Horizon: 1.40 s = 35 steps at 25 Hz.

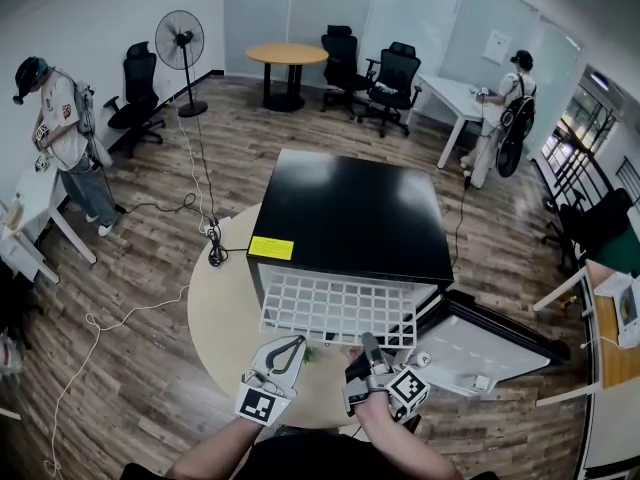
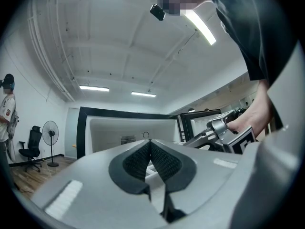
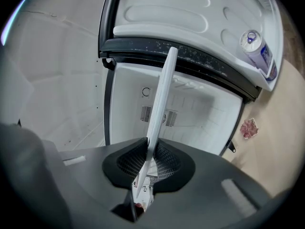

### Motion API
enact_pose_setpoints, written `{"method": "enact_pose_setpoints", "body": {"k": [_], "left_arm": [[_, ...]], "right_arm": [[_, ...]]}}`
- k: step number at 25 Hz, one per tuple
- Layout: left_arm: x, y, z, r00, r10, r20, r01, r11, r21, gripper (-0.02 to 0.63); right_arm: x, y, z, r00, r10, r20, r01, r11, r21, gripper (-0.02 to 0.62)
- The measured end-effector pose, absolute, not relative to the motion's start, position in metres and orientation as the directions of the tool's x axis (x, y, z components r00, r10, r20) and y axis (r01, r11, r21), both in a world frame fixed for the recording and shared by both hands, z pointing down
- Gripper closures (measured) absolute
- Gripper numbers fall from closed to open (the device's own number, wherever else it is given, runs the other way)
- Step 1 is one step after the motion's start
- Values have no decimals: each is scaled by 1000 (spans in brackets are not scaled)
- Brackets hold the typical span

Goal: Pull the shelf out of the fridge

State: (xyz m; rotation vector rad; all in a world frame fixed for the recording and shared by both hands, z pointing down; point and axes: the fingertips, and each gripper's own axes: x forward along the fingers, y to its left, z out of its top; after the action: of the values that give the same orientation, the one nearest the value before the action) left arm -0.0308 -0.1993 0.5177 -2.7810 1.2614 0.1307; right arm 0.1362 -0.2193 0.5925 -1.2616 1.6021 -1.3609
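Left tool point(image 2: 149, 145), jaws together and empty, before the open fridge point(image 2: 119, 128), right tool point(image 2: 224, 130) alongside.

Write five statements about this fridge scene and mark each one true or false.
1. The right gripper is clamped on the white wire shelf. True.
2. The fridge door is shut. False: it stands open, swung out to the person's right.
3. The left gripper also grips the shelf. False: its jaws are together with nothing between them.
4. A can sits in the door's rack. True.
5. The fridge stands on the floor. False: it sits on a round table.
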Motion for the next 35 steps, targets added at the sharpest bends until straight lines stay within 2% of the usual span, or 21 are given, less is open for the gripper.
{"method": "enact_pose_setpoints", "body": {"k": [19,23,26,35], "left_arm": [[-34,-193,510,663,-738,-123,-746,-665,-37,607],[-32,-179,506,682,-719,-135,-728,-685,-29,607],[-28,-169,506,696,-706,-129,-714,-700,-18,607],[-30,-171,507,694,-706,-138,-712,-702,13,607]], "right_arm": [[136,-194,582,-331,-939,98,-303,7,-953,543],[127,-175,569,-316,-933,173,-432,-20,-901,558],[120,-175,554,-389,-917,86,-546,155,-824,554],[140,-159,557,-338,-926,168,-816,200,-542,561]]}}
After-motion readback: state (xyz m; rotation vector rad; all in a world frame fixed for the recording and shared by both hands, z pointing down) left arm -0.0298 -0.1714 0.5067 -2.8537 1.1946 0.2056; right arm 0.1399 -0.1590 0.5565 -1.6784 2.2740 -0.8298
